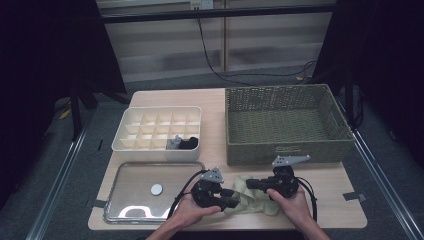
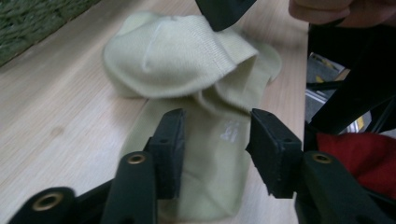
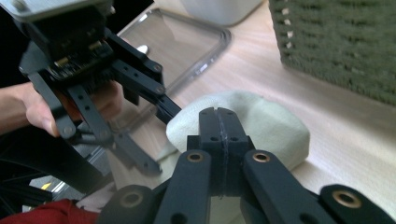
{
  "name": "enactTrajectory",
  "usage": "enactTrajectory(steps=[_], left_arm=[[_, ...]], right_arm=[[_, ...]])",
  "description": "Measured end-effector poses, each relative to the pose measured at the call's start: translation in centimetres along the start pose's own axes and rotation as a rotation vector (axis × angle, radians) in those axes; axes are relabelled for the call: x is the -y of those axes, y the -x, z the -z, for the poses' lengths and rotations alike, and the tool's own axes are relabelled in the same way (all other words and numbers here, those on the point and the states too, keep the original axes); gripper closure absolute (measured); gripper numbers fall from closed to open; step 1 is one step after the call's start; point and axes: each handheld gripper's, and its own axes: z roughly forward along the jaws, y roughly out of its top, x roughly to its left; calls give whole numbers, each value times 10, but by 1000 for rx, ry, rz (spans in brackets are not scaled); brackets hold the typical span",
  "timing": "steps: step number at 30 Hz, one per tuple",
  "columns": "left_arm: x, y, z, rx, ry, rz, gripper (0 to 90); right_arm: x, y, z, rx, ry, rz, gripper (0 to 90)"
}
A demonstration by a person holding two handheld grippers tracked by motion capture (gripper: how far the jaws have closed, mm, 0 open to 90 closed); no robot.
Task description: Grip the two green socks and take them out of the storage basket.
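A pale green sock lies folded near the table's front edge, between the two grippers. My left gripper points right at it. In the left gripper view its jaws stand open, one on each side of the sock's flat lower part, and the pads do not press on it. My right gripper points left with its jaws shut together. Its tip rests against the folded-over top of the sock, and no fabric shows between the pads.
A woven green basket stands at the back right. To its left is a white divider box with dark socks in one front compartment. A clear tray holding a white disc lies front left.
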Motion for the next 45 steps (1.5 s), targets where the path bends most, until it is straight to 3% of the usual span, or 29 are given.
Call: enactTrajectory(steps=[6,8,9,12,14,16,25,32,38,43,45], left_arm=[[-1,1,-4,5,5,15,454],[-1,0,-5,2,13,14,475],[-1,0,-5,-5,17,14,516],[-1,0,-4,-28,10,0,750],[-1,0,-4,-34,19,-7,843],[-1,0,-2,-31,13,-3,878],[4,2,14,-46,12,-22,889],[8,0,14,-84,-21,-30,892],[11,2,6,-68,-64,-30,891],[13,4,4,-59,-91,-37,886],[15,5,2,-48,-76,-29,882]], right_arm=[[-7,-6,-1,-22,27,9,900],[-8,-9,-2,-28,30,10,900],[-8,-10,-2,-33,31,10,900],[-8,-10,0,-34,39,9,900],[-8,-9,2,-32,44,8,900],[-7,-9,5,-29,50,4,900],[5,1,34,15,95,-19,900],[22,13,49,66,77,-32,900],[38,19,58,106,40,-65,900],[40,17,62,125,39,-54,881],[40,15,62,128,35,-52,871]])
